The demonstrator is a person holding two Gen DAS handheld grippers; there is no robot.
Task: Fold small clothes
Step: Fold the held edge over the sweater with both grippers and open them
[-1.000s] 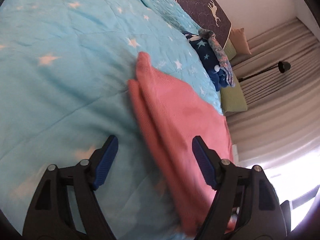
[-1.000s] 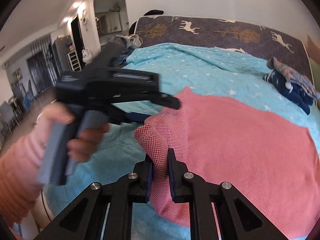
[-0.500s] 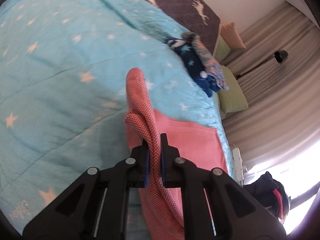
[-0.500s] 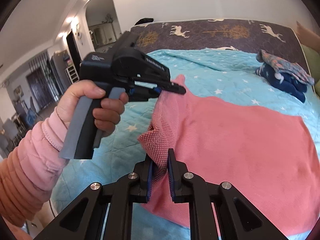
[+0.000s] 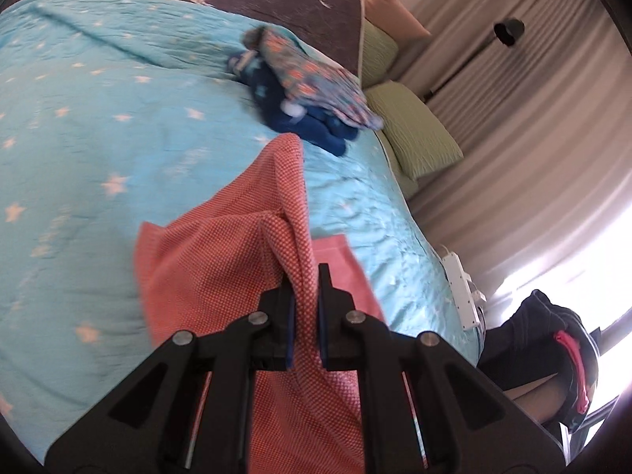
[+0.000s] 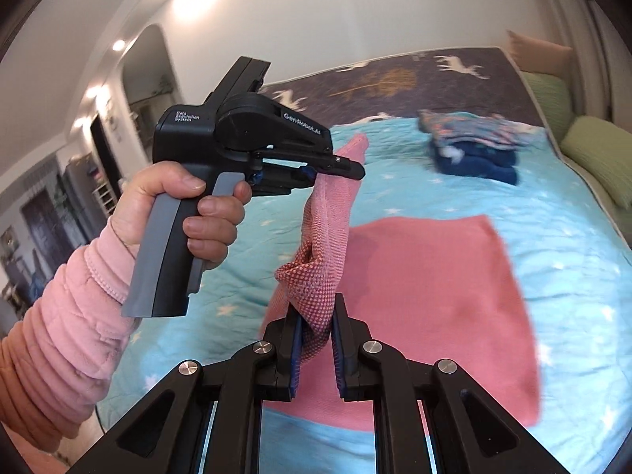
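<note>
A pink knitted garment (image 6: 426,288) lies partly on a light blue star-print bedspread (image 6: 572,213). My left gripper (image 5: 305,276) is shut on one edge of it and holds that edge up. It also shows in the right wrist view (image 6: 347,170), held in a hand with a pink sleeve. My right gripper (image 6: 316,316) is shut on a bunched part of the same edge (image 6: 316,284), lower and nearer. The cloth hangs stretched between the two grippers, with its far part still flat on the bed. The garment also shows in the left wrist view (image 5: 221,260).
A stack of folded clothes, dark blue under a floral piece (image 6: 474,142), sits at the far side of the bed. Green pillows (image 5: 414,134) lie beside the bed on the right, next to curtains, a floor lamp (image 5: 509,29) and a white power strip (image 5: 462,288).
My left gripper has closed on the garment's edge and lifted it up off the bed. My right gripper has stayed shut on the cloth and risen with it.
</note>
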